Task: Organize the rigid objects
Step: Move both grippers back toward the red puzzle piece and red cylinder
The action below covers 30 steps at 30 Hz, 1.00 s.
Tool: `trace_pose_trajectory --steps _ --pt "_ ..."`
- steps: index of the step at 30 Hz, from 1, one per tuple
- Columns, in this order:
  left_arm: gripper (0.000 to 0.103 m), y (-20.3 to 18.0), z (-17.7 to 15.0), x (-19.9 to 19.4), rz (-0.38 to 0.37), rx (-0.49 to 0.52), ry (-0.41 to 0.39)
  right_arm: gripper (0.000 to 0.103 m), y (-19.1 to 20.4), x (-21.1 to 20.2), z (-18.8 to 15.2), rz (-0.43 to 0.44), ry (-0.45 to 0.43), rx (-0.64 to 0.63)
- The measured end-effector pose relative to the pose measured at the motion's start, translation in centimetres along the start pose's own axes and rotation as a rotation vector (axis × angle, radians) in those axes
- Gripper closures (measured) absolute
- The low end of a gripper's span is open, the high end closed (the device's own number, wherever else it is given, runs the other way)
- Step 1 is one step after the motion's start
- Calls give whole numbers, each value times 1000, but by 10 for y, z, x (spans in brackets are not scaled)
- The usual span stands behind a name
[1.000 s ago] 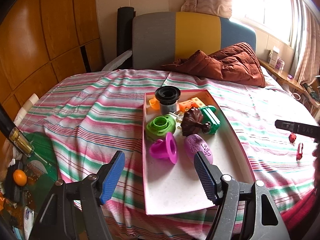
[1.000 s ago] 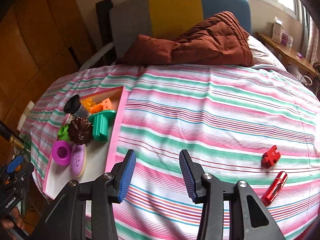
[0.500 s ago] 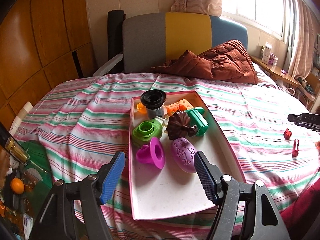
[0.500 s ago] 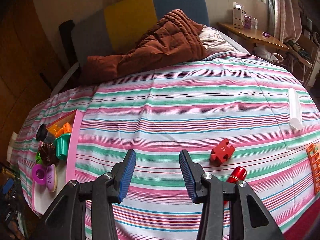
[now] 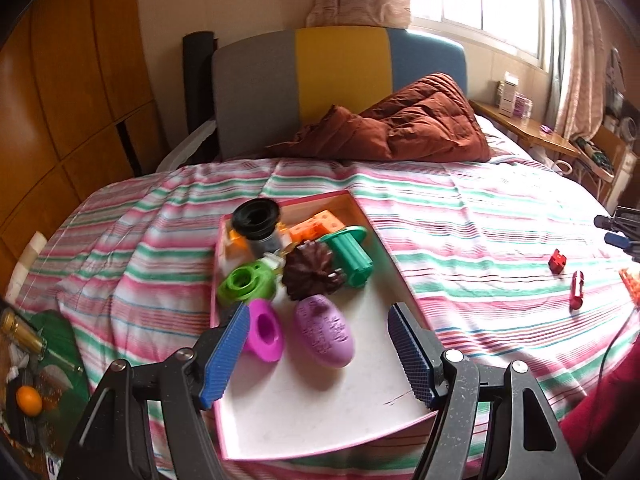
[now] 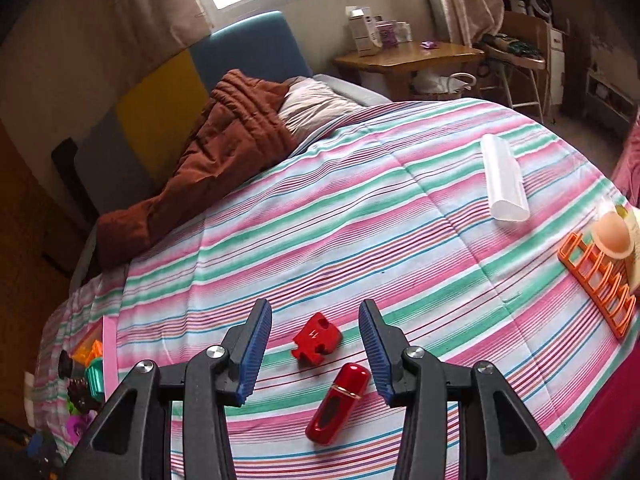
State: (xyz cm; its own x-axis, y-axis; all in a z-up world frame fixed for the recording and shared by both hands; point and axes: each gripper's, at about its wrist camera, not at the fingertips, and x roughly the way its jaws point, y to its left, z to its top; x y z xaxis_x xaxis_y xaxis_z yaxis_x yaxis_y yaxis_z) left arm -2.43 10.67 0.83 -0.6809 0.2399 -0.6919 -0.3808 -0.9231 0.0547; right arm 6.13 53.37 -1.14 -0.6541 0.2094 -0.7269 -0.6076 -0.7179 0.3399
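My left gripper (image 5: 318,350) hangs open over the near half of a pink-rimmed white tray (image 5: 320,420) on the striped bed. A magenta cup (image 5: 264,330) and a purple egg (image 5: 324,336) lie in the tray between its fingers, untouched. Behind them sit a green ring (image 5: 246,282), a brown cone (image 5: 312,272), a teal spool (image 5: 352,256) and a black funnel (image 5: 256,216). My right gripper (image 6: 316,340) is open above a red puzzle piece (image 6: 316,338) and a red cylinder (image 6: 338,404), holding nothing. The right gripper also shows at the left wrist view's right edge.
A clear tube (image 6: 504,180), an orange rack (image 6: 596,284) and a peach egg (image 6: 612,232) lie on the bed to the right. A brown quilt (image 5: 400,128) is bunched at the headboard. A wooden desk (image 6: 408,56) stands beyond. Clutter with an orange fruit (image 5: 28,400) lies on the floor.
The right gripper swept right across the bed and rolled, bringing the red puzzle piece and red cylinder between its fingers. The left gripper drifted slightly over the tray. Both stayed open.
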Motion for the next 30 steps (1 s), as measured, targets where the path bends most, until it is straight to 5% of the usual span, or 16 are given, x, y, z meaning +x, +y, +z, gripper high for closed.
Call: trace_pose_trajectory --steps 8,17,30 --pt "30 -48 18 10 -89 75 4 54 -24 -8 5 96 -60 150" --pt "30 -127 21 50 -244 192 120 53 -36 -12 6 136 -90 237" --pt "36 -280 19 78 -594 490 180 53 -50 -13 5 167 -100 307"
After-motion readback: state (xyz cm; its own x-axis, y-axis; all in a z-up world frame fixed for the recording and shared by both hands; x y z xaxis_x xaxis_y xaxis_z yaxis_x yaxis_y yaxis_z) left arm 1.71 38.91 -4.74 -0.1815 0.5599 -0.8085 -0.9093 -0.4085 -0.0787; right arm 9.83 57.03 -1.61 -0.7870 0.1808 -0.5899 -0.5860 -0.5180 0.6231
